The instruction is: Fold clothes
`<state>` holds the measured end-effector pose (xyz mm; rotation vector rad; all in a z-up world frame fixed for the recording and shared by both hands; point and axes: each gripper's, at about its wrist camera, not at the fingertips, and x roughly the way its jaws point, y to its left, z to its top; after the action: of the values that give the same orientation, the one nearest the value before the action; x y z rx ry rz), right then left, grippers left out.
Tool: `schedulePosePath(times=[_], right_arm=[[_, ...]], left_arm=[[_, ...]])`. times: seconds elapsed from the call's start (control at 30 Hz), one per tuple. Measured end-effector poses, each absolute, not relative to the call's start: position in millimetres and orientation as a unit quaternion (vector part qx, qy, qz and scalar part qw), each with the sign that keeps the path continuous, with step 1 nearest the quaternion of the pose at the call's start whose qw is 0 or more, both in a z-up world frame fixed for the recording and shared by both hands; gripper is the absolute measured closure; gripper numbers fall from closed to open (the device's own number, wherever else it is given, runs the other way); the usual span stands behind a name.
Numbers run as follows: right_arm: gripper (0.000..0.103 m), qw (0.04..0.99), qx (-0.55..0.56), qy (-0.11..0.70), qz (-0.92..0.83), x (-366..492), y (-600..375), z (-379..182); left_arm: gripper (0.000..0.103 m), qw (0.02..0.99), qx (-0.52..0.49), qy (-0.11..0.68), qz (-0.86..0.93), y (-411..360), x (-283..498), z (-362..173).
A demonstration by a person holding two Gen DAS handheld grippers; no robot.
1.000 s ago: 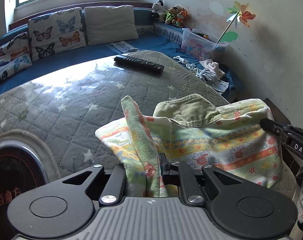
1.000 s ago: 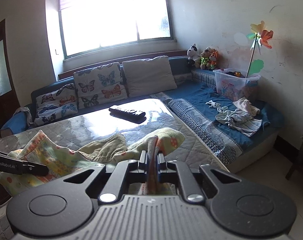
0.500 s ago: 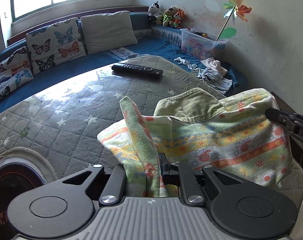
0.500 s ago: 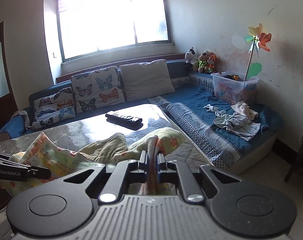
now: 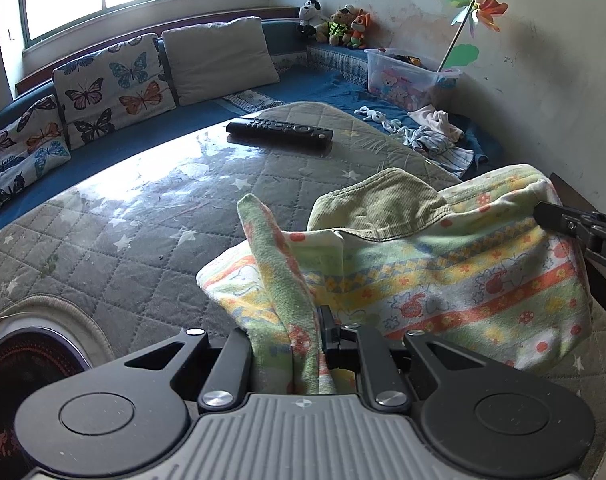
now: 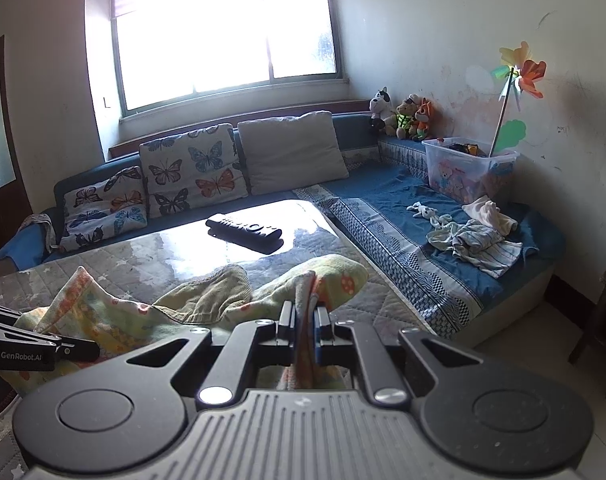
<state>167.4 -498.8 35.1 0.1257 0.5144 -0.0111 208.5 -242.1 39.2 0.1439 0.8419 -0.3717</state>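
Observation:
A small patterned garment (image 5: 443, 280), yellow-green with orange stripes and an olive corduroy part (image 5: 379, 204), hangs stretched between both grippers above the quilted table (image 5: 143, 208). My left gripper (image 5: 299, 332) is shut on one edge of it. My right gripper (image 6: 304, 312) is shut on the opposite edge; the garment (image 6: 143, 320) sags to its left. The right gripper's tip shows in the left wrist view (image 5: 563, 222), the left gripper's tip in the right wrist view (image 6: 75, 350).
A black remote (image 5: 279, 132) lies on the far part of the table. A blue sofa (image 6: 383, 184) with cushions wraps around behind. Loose clothes (image 6: 475, 240) and a clear toy box (image 6: 467, 168) sit on its right side.
Both grippers rose a little with the garment, lifting it higher over the table. Both grips stayed shut.

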Motion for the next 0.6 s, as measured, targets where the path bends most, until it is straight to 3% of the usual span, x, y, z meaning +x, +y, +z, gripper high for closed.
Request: schedulePosePath(times=[0.6], right_arm=[[0.095,0.959,0.062,0.275,-0.014,181.2,-499.6,21.0]], left_arm=[[0.089,0.886,0.075,0.422,-0.177,-251.3,220.8,30.7]])
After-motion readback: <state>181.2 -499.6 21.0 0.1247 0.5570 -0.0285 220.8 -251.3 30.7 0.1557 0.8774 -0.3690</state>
